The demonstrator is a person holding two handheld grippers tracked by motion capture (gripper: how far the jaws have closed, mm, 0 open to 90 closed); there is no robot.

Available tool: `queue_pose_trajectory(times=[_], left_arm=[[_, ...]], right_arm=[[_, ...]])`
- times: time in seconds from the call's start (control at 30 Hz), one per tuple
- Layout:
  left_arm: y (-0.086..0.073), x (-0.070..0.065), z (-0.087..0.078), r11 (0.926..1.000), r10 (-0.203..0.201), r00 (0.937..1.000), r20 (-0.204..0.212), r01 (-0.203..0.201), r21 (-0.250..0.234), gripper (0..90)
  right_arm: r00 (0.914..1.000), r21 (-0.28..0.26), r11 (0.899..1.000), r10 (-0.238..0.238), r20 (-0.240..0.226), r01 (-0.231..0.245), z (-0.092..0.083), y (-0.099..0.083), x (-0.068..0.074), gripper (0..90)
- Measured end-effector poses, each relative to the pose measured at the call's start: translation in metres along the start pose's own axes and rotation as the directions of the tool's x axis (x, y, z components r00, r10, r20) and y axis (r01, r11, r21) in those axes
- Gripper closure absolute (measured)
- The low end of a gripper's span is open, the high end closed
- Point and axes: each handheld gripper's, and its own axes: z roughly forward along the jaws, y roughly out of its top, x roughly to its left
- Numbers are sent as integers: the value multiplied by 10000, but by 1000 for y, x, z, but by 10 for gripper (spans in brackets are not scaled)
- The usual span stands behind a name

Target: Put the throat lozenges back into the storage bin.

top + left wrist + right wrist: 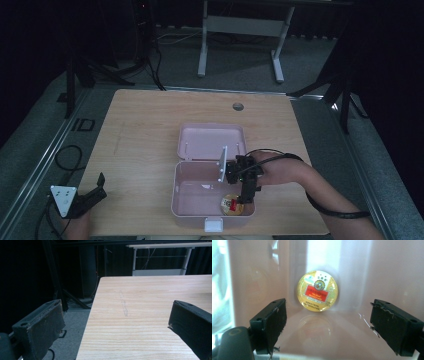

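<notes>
- Round gold tin (317, 291) lies flat on floor of pink box (181, 200), near-right corner; no long axis, any approach angle works.
- My right tongs (325, 327) are inside the box, spread wide, empty, tin dead ahead btwn jaws.
- Left tongs (95, 192) also agape, empty, at table (145, 125) near-left edge, well apart — right does it.

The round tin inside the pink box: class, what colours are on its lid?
The round tin is gold with a red label, clearest in the right gripper view.

My glossy round gold tin (317, 291) lies in the smooth, shiny pink plastic box (182, 200); my matt pale wood-grain bench (140, 125) looks smooth.
</notes>
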Motion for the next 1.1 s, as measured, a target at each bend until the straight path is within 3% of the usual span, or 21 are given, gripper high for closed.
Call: queue_pose_trajectory(times=[0.17, 0.3, 0.43, 0.5, 0.53, 0.7, 0.83, 0.87, 0.9, 0.97, 1.07, 1.1], left_arm=[[0, 0, 0, 10000, -1, 10000, 9, 1, -40, 4], [0, 0, -1, 10000, 3, 10000, 0, -3, -51, 3], [0, 0, 0, 10000, -2, 10000, -27, 2, -20, 4], [0, 0, 0, 10000, 2, 10000, -26, -2, -7, 3], [0, 0, 0, 10000, 3, 10000, -22, -4, -16, 3], [0, 0, 0, 10000, 7, 10000, -12, -7, -2, 3], [0, 0, 0, 10000, -14, 10000, -14, 14, -9, 3], [0, 0, 0, 10000, -14, 10000, -14, 14, -9, 3], [0, 0, 0, 10000, -10, 10000, -15, 10, -11, 3], [0, 0, 0, 10000, -12, 10000, -15, 12, -13, 3], [0, 0, 0, 10000, -13, 10000, -16, 13, -13, 3], [0, 0, 0, 10000, -6, 10000, -18, 6, -11, 3]], right_arm=[[9975, -1225, 9915, 503, 489, -440, -21, -23, -2, 129], [9898, -2143, 9727, 1104, 901, -890, -37, -47, -4, 126], [9796, -2714, 9552, 1569, 1252, -1183, -44, -71, -4, 127], [9780, -2824, 9510, 1669, 1252, -1261, -44, -77, -5, 127], [9711, -3056, 9417, 1916, 1425, -1409, -41, -89, -5, 127], [9496, -3322, 9246, 2564, 1804, -1865, -26, -115, -6, 127], [9315, -3753, 8955, 3208, 1715, -2393, -7, -137, -10, 127], [9315, -3753, 8955, 3208, 1715, -2393, -7, -137, -10, 127], [9256, -3839, 8876, 3386, 1690, -2546, -2, -142, -11, 127], [8975, -4283, 8552, 3997, 1862, -2919, 14, -156, -14, 127], [8581, -5046, 7977, 4764, 1915, -3302, 29, -170, -19, 126], [8411, -5303, 7753, 5049, 1940, -3431, 34, -175, -21, 126]])
